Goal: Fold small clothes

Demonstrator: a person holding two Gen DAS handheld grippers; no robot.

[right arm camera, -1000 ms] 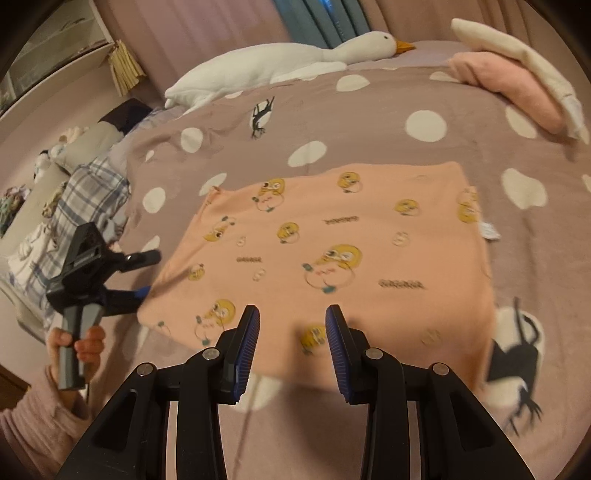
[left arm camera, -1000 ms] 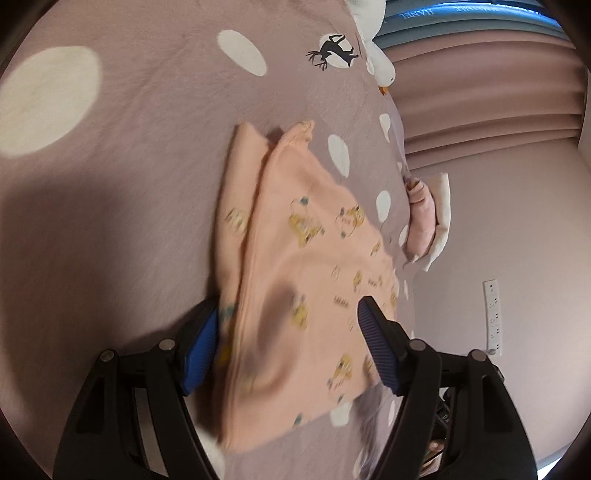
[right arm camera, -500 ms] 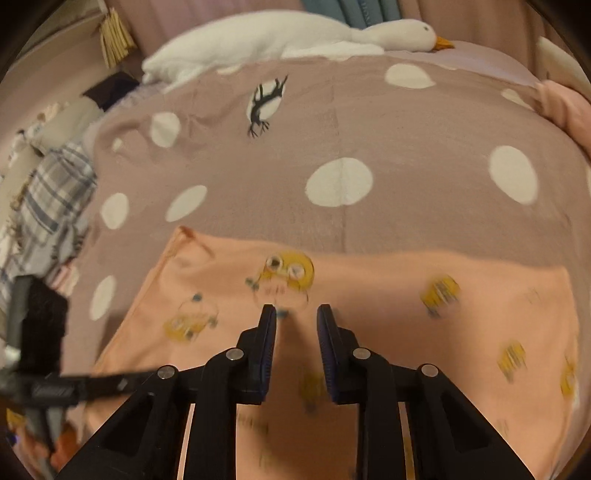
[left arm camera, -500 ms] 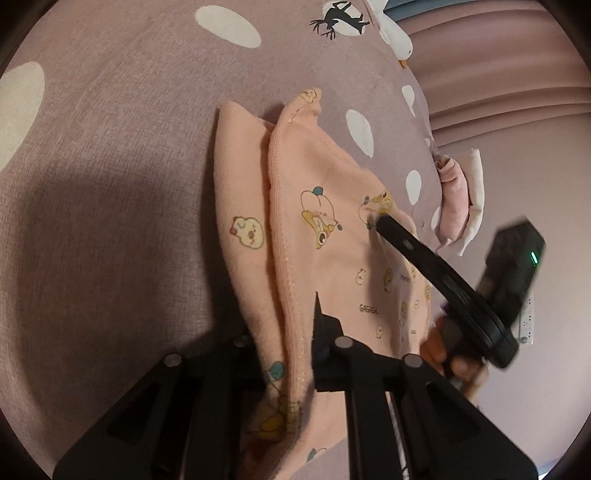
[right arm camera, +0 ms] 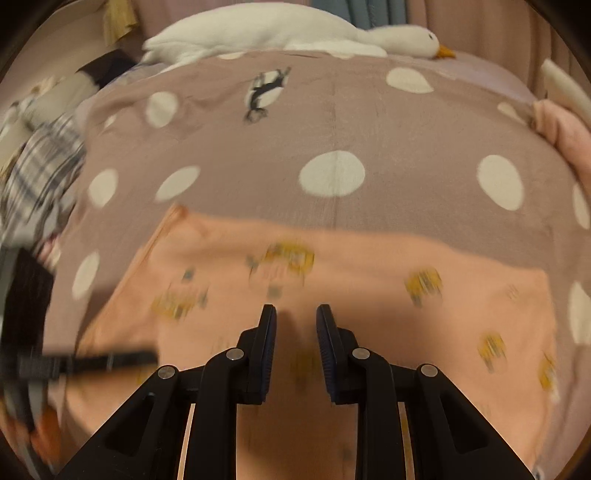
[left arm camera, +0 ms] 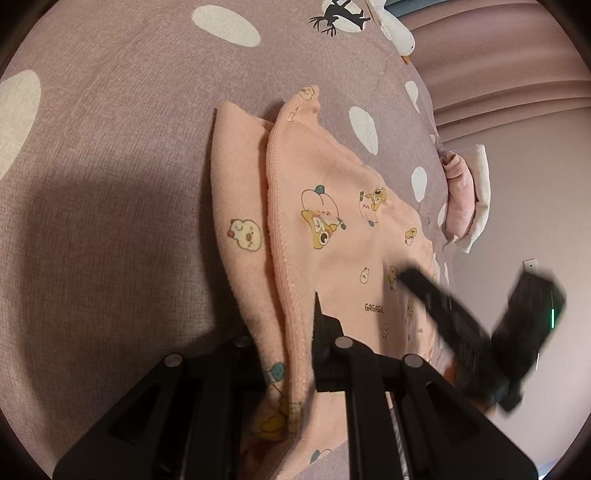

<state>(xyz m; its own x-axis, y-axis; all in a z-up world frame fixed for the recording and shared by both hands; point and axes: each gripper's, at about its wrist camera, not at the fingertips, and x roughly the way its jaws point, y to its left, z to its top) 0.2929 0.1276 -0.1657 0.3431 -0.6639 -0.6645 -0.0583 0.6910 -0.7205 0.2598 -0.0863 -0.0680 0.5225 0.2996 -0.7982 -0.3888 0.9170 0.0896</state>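
Note:
A peach garment [left arm camera: 332,229] with yellow cartoon prints lies on the mauve polka-dot bedspread [left arm camera: 110,110]. My left gripper [left arm camera: 291,332] is shut on the garment's near edge, pinching two layers and lifting them. In the right wrist view the same garment [right arm camera: 369,295] spreads below my right gripper [right arm camera: 295,314], whose jaws stand a narrow gap apart with nothing between them, just above the cloth. The right gripper also shows blurred in the left wrist view [left arm camera: 443,310]. The left gripper shows blurred at the left edge of the right wrist view [right arm camera: 88,360].
A white goose plush [right arm camera: 280,29] lies at the bed's far end. A folded pink and white pile [left arm camera: 465,195] sits by the bed's right edge, near the wall. Plaid fabric [right arm camera: 40,162] and clutter lie to the left.
My left gripper closed on the garment's edge and lifted it. My right gripper moved forward low over the garment, narrowed its jaws, and is still moving.

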